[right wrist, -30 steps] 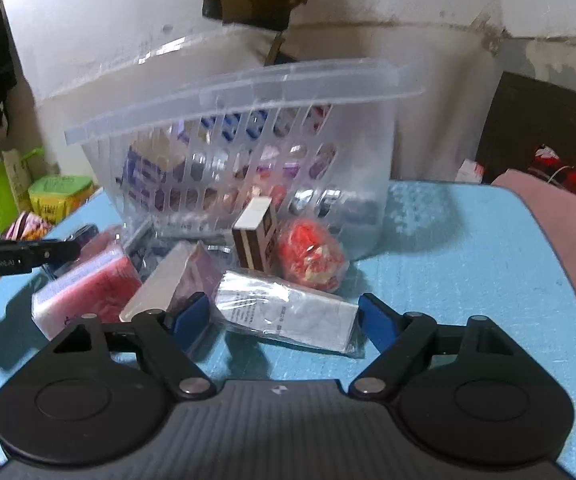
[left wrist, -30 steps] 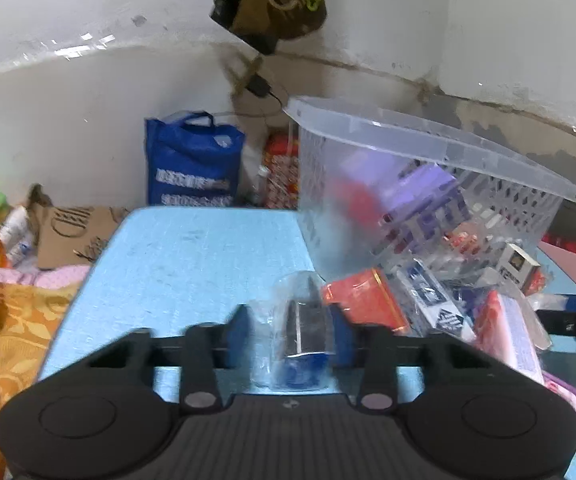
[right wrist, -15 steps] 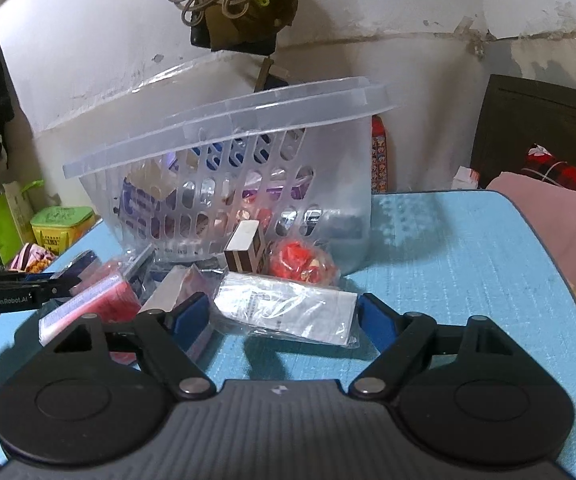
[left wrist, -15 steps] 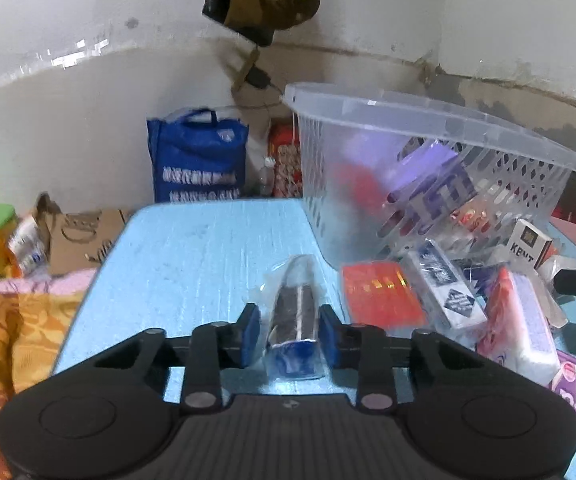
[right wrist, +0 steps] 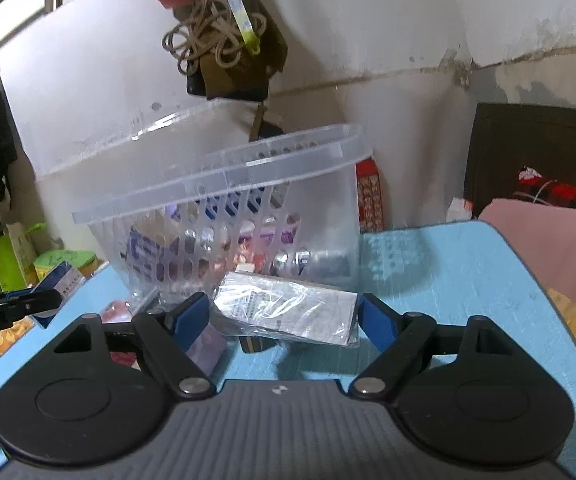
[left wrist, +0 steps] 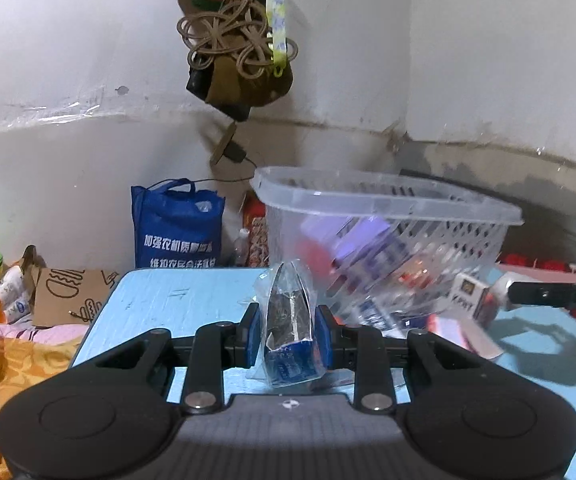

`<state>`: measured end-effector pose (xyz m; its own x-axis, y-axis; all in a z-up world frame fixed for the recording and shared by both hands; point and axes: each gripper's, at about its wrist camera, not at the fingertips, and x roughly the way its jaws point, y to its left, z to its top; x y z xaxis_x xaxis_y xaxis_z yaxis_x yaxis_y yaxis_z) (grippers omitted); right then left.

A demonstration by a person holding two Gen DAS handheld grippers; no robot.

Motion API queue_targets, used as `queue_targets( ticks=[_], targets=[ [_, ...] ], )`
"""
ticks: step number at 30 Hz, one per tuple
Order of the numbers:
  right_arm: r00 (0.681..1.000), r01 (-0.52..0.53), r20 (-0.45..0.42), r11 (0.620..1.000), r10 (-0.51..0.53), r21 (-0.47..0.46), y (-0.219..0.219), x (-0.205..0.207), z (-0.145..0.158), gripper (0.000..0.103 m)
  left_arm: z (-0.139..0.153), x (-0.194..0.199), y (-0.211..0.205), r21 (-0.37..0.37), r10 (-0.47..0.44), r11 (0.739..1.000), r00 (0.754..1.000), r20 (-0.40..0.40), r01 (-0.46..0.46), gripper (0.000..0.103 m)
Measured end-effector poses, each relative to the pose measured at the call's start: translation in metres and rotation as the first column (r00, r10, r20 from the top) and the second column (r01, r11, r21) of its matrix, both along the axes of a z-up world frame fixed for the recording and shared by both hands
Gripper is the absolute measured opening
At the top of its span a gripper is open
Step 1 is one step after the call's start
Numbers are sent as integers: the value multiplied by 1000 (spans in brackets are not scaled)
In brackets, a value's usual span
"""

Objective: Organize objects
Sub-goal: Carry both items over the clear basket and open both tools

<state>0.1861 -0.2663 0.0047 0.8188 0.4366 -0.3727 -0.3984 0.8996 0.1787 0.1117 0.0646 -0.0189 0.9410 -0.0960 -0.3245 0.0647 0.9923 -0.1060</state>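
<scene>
The contents of the clear basket showed only as blurred purple, red and white shapes behind its slotted wall, and no label among them could be read. In the right wrist view, the plastic-wrapped packet covered most of a dark box under it. The left gripper was cut off by that picture's left edge, and the blue-and-white pack it held was too small to read.

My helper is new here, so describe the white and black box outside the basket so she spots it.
Find the clear basket on the blue table. Against its right side leans a small box: the only white one with a black panel and gold emblem.
</scene>
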Motion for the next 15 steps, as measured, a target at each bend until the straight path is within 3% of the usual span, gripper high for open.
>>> queue_targets(
  ticks=[10,15],
  targets=[
    [998,9,56,1000,-10,10,-9,-22,17,84,11,-20,-8,-26,-27,999,999,35,28,32],
    [994,7,109,1000,-9,27,-11,-31,40,84,33,-26,-11,-58,-55,997,995,85,60,32]
  ],
)
